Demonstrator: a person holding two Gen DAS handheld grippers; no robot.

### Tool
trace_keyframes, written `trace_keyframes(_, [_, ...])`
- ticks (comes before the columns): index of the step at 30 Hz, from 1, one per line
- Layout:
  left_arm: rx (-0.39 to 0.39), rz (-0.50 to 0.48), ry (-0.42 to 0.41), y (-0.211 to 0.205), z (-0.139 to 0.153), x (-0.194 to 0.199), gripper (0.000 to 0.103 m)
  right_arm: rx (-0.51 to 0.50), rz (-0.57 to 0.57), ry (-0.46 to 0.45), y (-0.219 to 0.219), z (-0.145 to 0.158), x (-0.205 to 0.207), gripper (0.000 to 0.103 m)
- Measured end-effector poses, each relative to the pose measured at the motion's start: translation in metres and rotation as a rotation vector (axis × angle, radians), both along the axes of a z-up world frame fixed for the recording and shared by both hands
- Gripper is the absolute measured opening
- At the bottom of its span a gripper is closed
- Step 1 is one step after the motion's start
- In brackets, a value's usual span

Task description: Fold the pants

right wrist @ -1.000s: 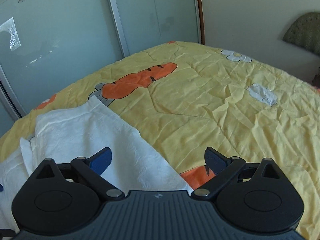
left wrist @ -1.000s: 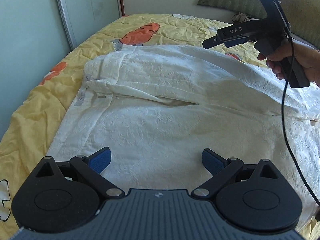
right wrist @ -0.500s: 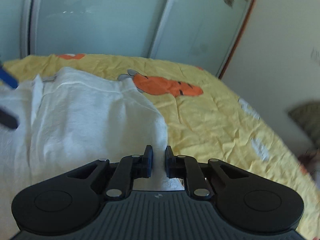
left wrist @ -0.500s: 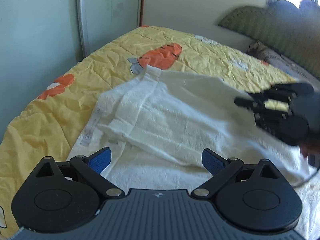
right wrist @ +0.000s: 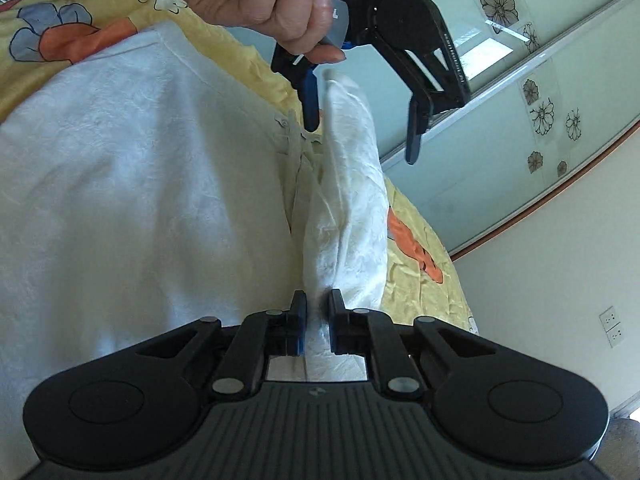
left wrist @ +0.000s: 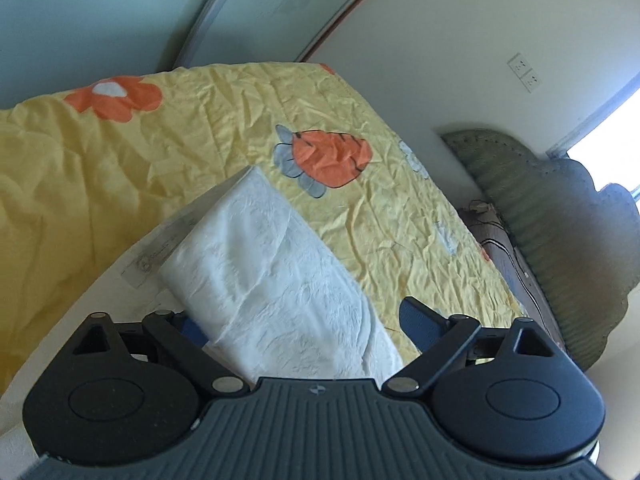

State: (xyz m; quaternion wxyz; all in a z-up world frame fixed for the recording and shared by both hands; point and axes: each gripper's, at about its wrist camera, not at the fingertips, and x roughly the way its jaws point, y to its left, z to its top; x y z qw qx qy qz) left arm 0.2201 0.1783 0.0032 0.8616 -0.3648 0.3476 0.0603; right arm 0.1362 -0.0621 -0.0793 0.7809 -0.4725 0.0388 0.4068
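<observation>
White textured pants (right wrist: 132,184) lie on the yellow bedspread (left wrist: 100,168). My right gripper (right wrist: 316,312) is shut on a raised fold of the pants (right wrist: 352,216), which runs up from its jaws. My left gripper (left wrist: 304,320) is open, with that same fold (left wrist: 272,280) lying between its blue fingers. In the right wrist view the left gripper (right wrist: 362,136) hangs open over the far end of the fold, held by a hand (right wrist: 276,4).
Sliding glass wardrobe doors (right wrist: 520,56) stand beside the bed. A green headboard (left wrist: 560,248) is at the right. A wall socket (left wrist: 524,72) is on the white wall.
My right gripper has closed on the pants edge and lifted a fold. My left gripper has tilted up and moved over that fold, still open.
</observation>
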Motion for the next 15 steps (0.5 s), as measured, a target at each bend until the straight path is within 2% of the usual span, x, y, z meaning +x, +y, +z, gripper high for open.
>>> trace_keyframes(1, [-0.006, 0.025, 0.007, 0.002, -0.004, -0.001, 0.076, 0.014, -0.005, 0.002, 0.001, 0.000, 0.002, 0.010])
trace_keyframes(2, [-0.014, 0.035, 0.016, 0.004, -0.008, 0.000, 0.051, 0.032, -0.011, -0.002, 0.001, 0.001, 0.003, 0.013])
trace_keyframes(3, [-0.028, 0.035, 0.035, 0.007, -0.013, 0.002, 0.043, 0.048, -0.022, -0.004, 0.000, 0.002, 0.003, 0.017])
trace_keyframes(4, [-0.046, 0.034, 0.047, 0.009, -0.017, 0.003, 0.039, 0.056, -0.035, -0.003, 0.001, 0.004, 0.003, 0.020])
trace_keyframes(5, [-0.058, 0.039, 0.053, 0.010, -0.020, 0.003, 0.031, 0.060, -0.042, -0.010, 0.000, 0.006, 0.004, 0.029])
trace_keyframes(8, [-0.046, 0.037, 0.033, 0.013, -0.022, -0.005, 0.019, 0.042, -0.087, -0.052, -0.005, 0.011, 0.006, 0.062])
trace_keyframes(10, [-0.032, 0.027, 0.013, 0.012, -0.019, -0.012, 0.012, 0.029, -0.113, -0.051, -0.020, 0.014, 0.010, 0.062])
trace_keyframes(15, [0.030, -0.010, -0.048, 0.003, -0.006, -0.032, 0.007, 0.007, -0.178, 0.102, -0.045, 0.028, 0.039, 0.062])
